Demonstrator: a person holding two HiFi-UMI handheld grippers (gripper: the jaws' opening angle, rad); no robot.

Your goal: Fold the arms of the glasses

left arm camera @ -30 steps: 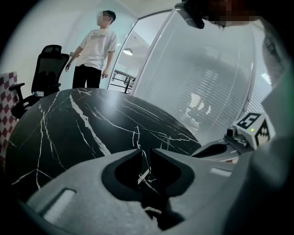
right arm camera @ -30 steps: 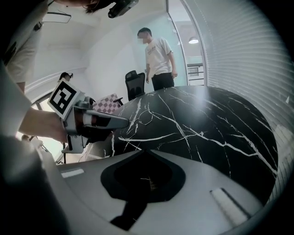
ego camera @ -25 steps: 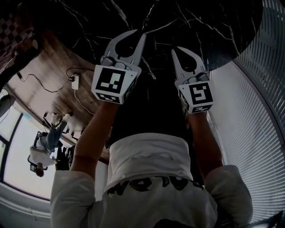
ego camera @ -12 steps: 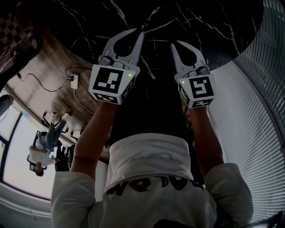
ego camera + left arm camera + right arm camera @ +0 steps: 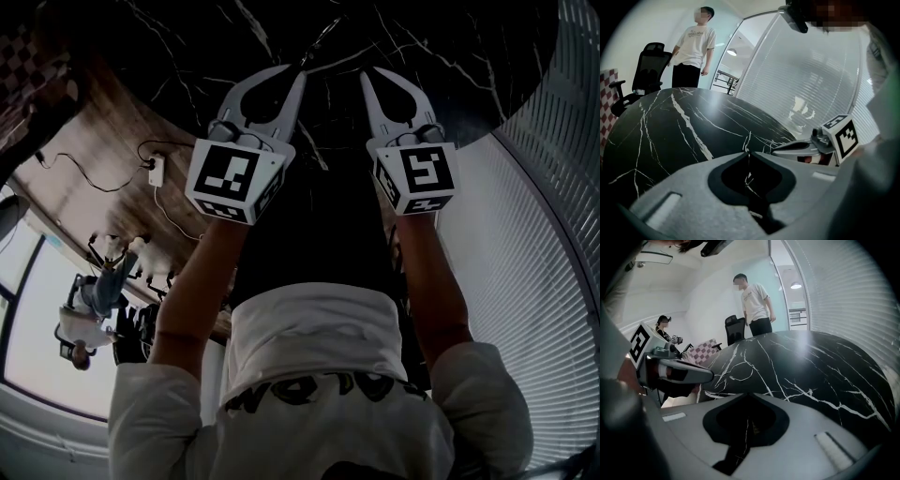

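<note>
2 grippers point forward and down over a round black table [image 5: 450,56] with white veins, side by side and apart. In the head view the left gripper [image 5: 298,77] is at the left and the right gripper [image 5: 368,75] at the right, each carried on a bare forearm, each with its marker cube toward the camera: the left cube [image 5: 234,178] and the right cube [image 5: 419,178].

In the left gripper view the left gripper [image 5: 747,153] has its jaws together, tips meeting; through the rounded opening behind the tips only the table [image 5: 670,126] shows. The right gripper [image 5: 787,149] lies just to its right. In the right gripper view the right gripper [image 5: 750,393] likewise has its jaws closed tip to tip, with only the veined table [image 5: 811,366] seen through the opening, and the left gripper [image 5: 701,376] sits at that view's left.

Where the glasses lie none of the 3 views shows.

1 person in a white T-shirt [image 5: 754,303] stands at the far edge of the table beside a black office chair [image 5: 735,329]. Another person [image 5: 663,326] is further back at the left, near a checkered board [image 5: 705,350]. Slatted blinds [image 5: 553,234] run along the right side. On the wooden floor [image 5: 103,150] to the left lies a white power strip [image 5: 158,172] with a cable
</note>
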